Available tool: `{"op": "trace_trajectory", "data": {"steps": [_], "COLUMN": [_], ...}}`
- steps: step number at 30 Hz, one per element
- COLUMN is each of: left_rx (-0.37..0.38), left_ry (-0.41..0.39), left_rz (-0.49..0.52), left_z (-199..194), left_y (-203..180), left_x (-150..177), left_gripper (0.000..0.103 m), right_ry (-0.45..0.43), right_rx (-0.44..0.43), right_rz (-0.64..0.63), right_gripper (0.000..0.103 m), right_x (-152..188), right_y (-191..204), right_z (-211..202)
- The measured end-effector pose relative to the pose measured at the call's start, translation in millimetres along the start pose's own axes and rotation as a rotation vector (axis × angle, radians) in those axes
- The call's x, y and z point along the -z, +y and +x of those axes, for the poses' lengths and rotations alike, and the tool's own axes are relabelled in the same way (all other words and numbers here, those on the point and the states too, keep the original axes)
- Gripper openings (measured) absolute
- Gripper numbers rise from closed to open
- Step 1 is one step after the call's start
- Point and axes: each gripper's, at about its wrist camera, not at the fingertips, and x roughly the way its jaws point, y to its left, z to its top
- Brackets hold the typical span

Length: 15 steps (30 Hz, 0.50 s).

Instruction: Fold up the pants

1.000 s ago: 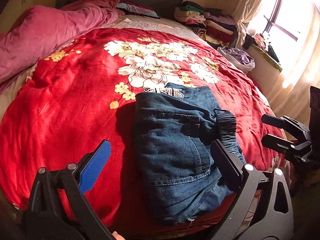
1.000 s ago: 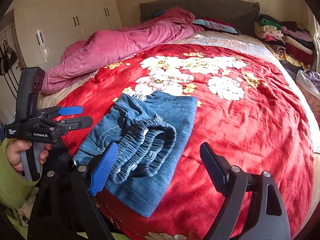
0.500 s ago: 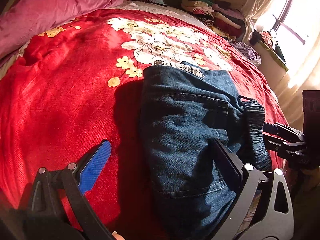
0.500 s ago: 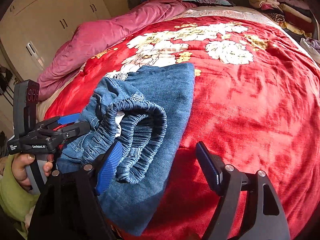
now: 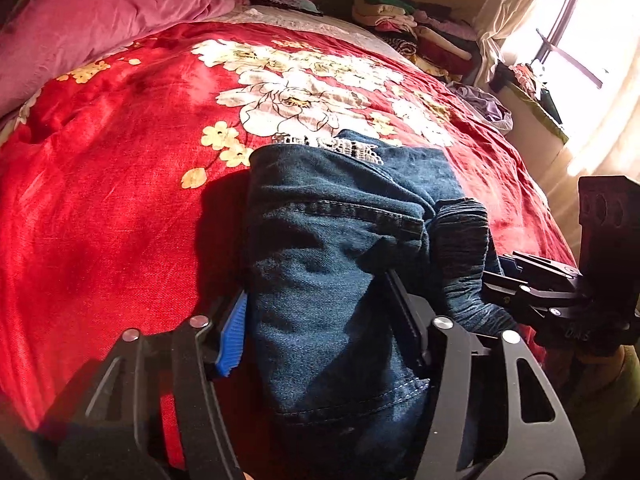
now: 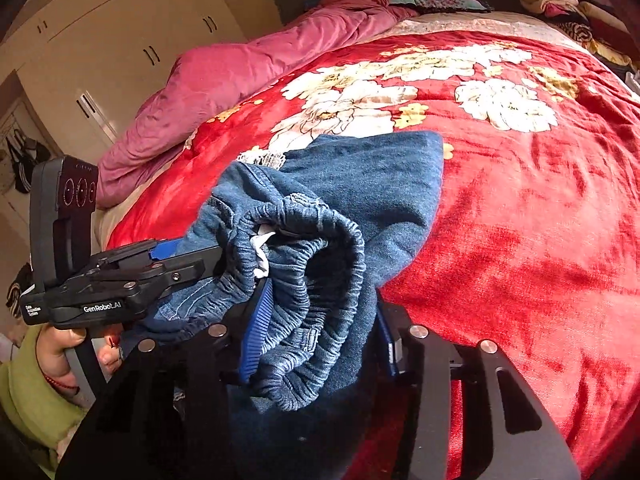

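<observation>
Folded blue denim pants lie near the front edge of the bed on a red floral blanket. My left gripper is shut on the pants' near end, the denim bunched between its jaws. My right gripper is shut on the gathered elastic waistband of the pants. Each gripper shows in the other's view: the right one at the waistband side, the left one at the left side of the pants.
A pink duvet lies bunched at the bed's far left. Stacked folded clothes sit at the head of the bed on the right. A window and curtain are on the right. A cream wardrobe stands left of the bed.
Both grippers moved forward onto the pants and closed: the left on the near end, the right on the waistband. The waistband side now looks lifted and bunched.
</observation>
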Motion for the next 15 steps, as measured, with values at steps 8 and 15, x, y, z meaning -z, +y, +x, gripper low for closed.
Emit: {"op": "trace_trajectory", "data": {"steps": [8, 15], "left_rx": [0.004, 0.012], "left_ry": [-0.041, -0.114], "left_rz": [0.035, 0.055], "left_z": [-14.6, -26.4], "left_y": [-15.5, -20.7], "left_x": [-16.0, -59.2], "left_gripper": [0.032, 0.032], "right_ry": [-0.071, -0.152], "right_rx": [0.006, 0.011], "right_rz": [-0.094, -0.125], "right_gripper": [0.029, 0.028], "right_x": [-9.8, -51.5], "right_y": [23.3, 22.9], "right_z": [-21.3, -34.5]}}
